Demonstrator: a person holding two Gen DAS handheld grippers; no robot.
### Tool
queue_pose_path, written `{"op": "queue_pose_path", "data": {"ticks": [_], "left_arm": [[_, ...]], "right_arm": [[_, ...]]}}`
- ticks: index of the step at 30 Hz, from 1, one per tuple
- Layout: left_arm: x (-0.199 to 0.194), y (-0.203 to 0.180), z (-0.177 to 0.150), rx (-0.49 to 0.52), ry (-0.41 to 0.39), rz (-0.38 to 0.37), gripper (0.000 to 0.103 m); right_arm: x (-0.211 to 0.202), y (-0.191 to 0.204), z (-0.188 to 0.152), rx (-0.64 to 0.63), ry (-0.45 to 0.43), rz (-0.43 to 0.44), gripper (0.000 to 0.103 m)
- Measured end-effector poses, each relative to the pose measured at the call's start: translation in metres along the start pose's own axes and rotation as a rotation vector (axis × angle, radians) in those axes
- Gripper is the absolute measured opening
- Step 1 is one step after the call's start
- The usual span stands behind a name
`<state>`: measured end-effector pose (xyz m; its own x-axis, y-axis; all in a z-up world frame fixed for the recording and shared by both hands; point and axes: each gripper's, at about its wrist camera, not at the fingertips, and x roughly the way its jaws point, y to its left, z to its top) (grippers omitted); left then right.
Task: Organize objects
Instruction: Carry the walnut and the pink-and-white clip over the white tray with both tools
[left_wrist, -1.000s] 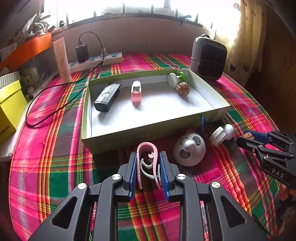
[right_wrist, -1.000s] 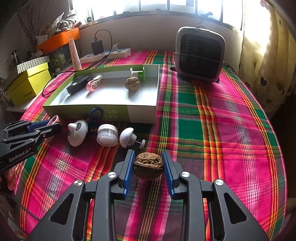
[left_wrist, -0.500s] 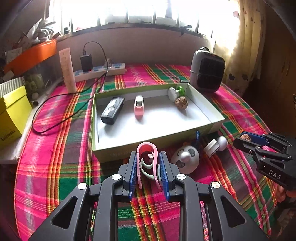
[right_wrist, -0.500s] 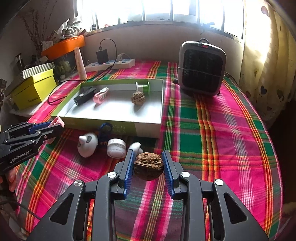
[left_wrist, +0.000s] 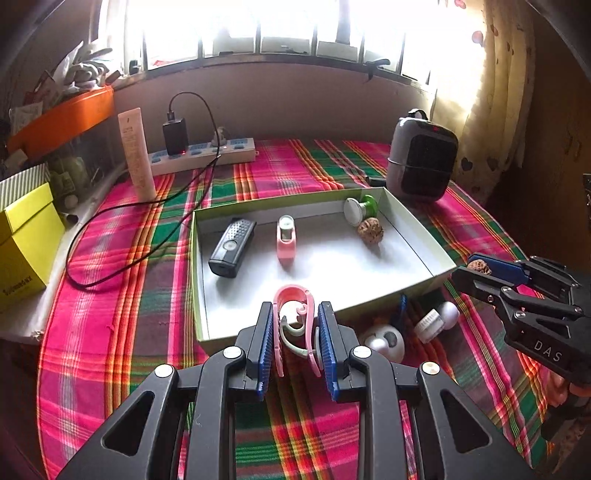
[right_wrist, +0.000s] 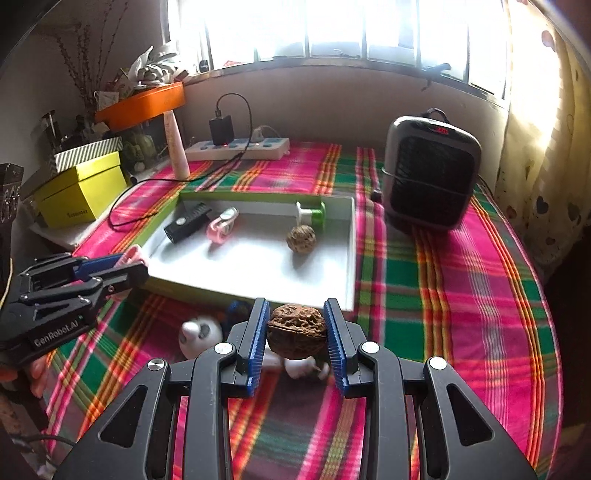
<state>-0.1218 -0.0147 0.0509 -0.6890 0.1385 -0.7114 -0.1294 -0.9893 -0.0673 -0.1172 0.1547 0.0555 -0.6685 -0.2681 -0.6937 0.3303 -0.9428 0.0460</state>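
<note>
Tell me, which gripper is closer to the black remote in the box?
Left. The left gripper, holding a pink clip, hovers at the box's near edge below the black remote; the right gripper is beyond the box's opposite corner.

The near half of the white tray floor (left_wrist: 325, 273) is left bare, bounded by the tray's low near wall (left_wrist: 332, 314). Toward 12 o'clock the floor is occupied by a black remote (left_wrist: 232, 246), a pink clip (left_wrist: 286, 240) and a walnut (left_wrist: 370, 229). At 2 o'clock the cloth is blocked by a space heater (left_wrist: 421, 162).
</note>
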Motion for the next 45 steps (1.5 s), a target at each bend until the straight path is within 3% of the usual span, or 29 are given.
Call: {"op": "queue_pose_path", "data": {"ticks": [25, 45], "left_arm": [[0.055, 0.026, 0.021, -0.054, 0.068, 0.012, 0.022], [0.078, 0.032, 0.025, -0.048, 0.096, 0.006, 0.022]], "right_arm": [[0.082, 0.028, 0.052, -0.064, 0.064, 0.075, 0.032], [0.126, 0.039, 0.067, -0.099, 0.137, 0.076, 0.032]]}}
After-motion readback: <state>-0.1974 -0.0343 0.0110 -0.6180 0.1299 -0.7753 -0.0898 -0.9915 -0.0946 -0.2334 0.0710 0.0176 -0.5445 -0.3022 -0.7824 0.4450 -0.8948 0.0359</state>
